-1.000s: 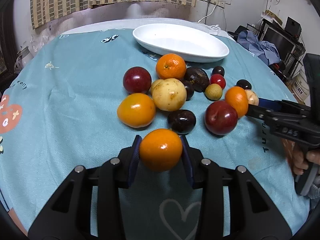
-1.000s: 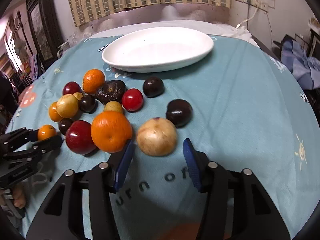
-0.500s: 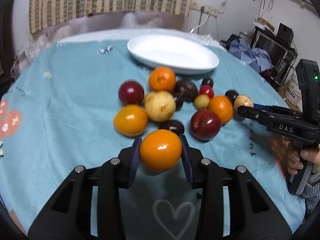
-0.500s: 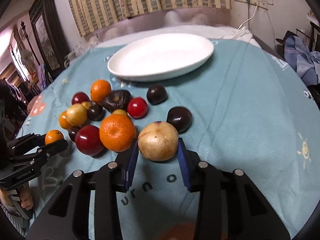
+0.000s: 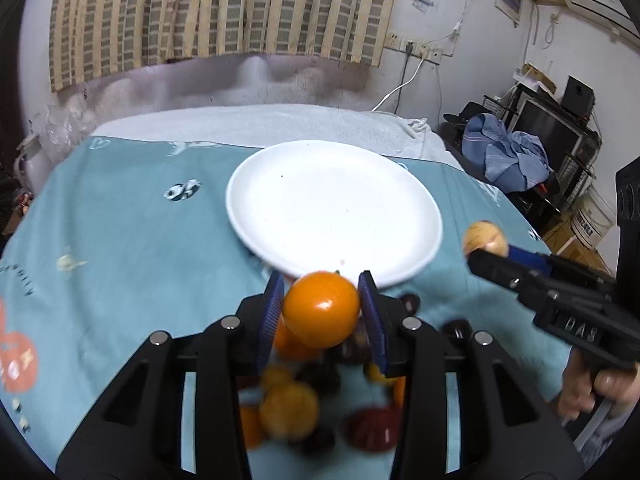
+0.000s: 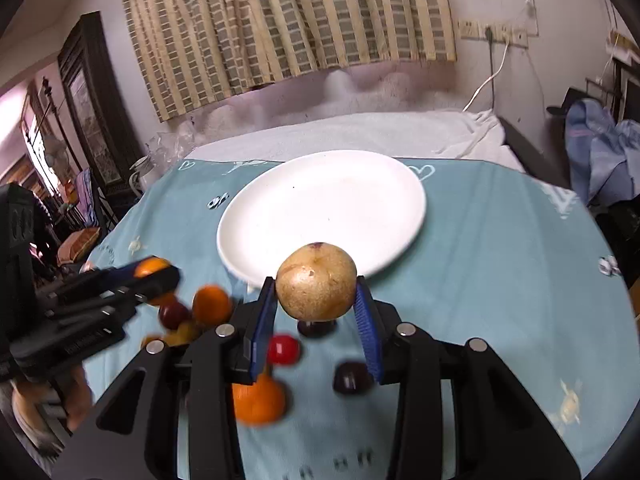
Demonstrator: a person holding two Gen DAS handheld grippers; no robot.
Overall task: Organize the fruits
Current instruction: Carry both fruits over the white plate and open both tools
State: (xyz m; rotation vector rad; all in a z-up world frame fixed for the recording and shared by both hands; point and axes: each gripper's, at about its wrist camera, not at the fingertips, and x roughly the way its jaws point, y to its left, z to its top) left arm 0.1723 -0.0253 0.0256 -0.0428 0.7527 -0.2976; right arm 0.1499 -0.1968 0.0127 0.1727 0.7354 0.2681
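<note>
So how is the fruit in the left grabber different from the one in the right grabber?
The orange fruit in the left gripper is bright orange, smooth and glossy; the tan fruit in the right gripper is pale brownish, dull and speckled, with a dark spot on top. Both are round, clamped between blue pads, and held in front of the empty white plate.

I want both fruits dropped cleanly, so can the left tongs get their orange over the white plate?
Probably yes: the left tongs hold the round orange fruit just short of the bare white oval plate, nothing between.
</note>
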